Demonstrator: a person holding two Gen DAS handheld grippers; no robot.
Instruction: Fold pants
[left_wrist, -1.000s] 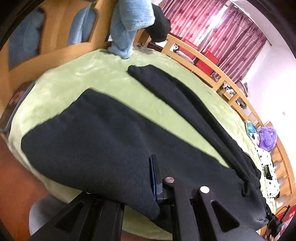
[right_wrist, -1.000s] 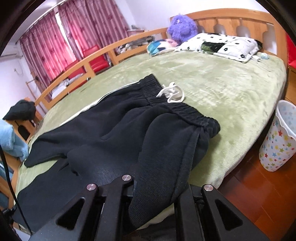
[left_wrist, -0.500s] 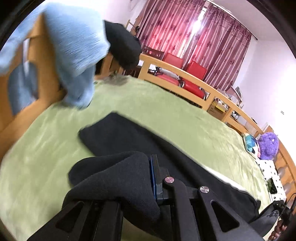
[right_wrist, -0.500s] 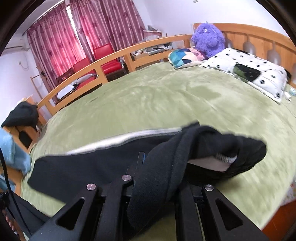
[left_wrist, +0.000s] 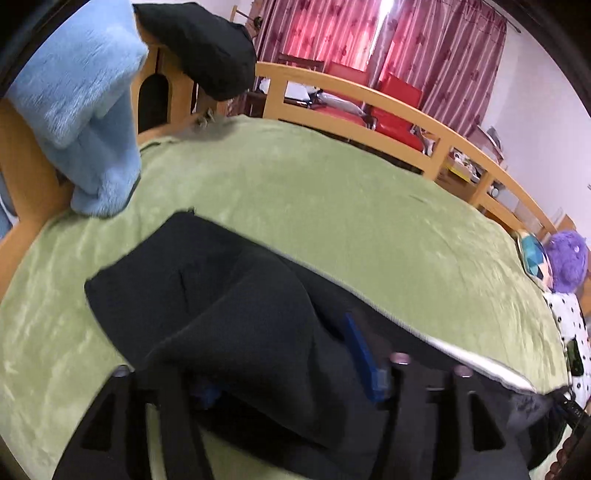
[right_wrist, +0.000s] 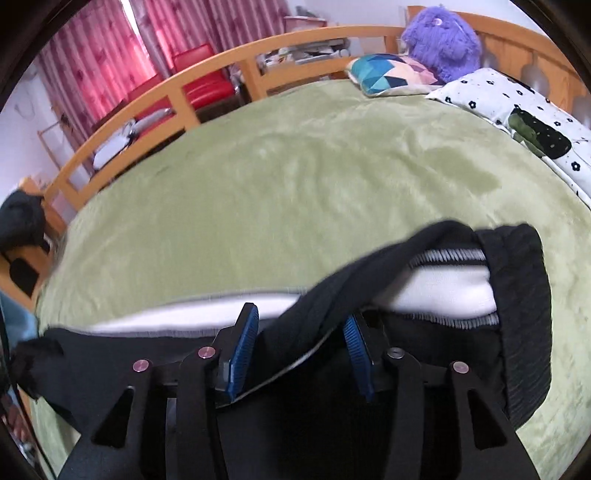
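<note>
Black pants (left_wrist: 207, 295) with a white side stripe lie on the green bed cover (left_wrist: 332, 206), one leg folded over the other. My left gripper (left_wrist: 288, 373) is open, and a fold of the leg cloth lies loose between its blue pads. In the right wrist view the waistband end of the pants (right_wrist: 517, 295) shows its white lining. My right gripper (right_wrist: 301, 350) is open, and a strip of black cloth drapes between its blue pads (right_wrist: 242, 347).
A light blue blanket (left_wrist: 81, 110) and a black garment (left_wrist: 207, 48) hang on the wooden footboard. A wooden rail (right_wrist: 155, 107) runs along the far side. A purple plush toy (right_wrist: 439, 40), a patterned cushion (right_wrist: 384, 74) and a dotted pillow (right_wrist: 517, 122) sit at the head end.
Both grippers carried the near leg and waistband across onto the far leg. Both have now opened and let go of the cloth they pinched.
</note>
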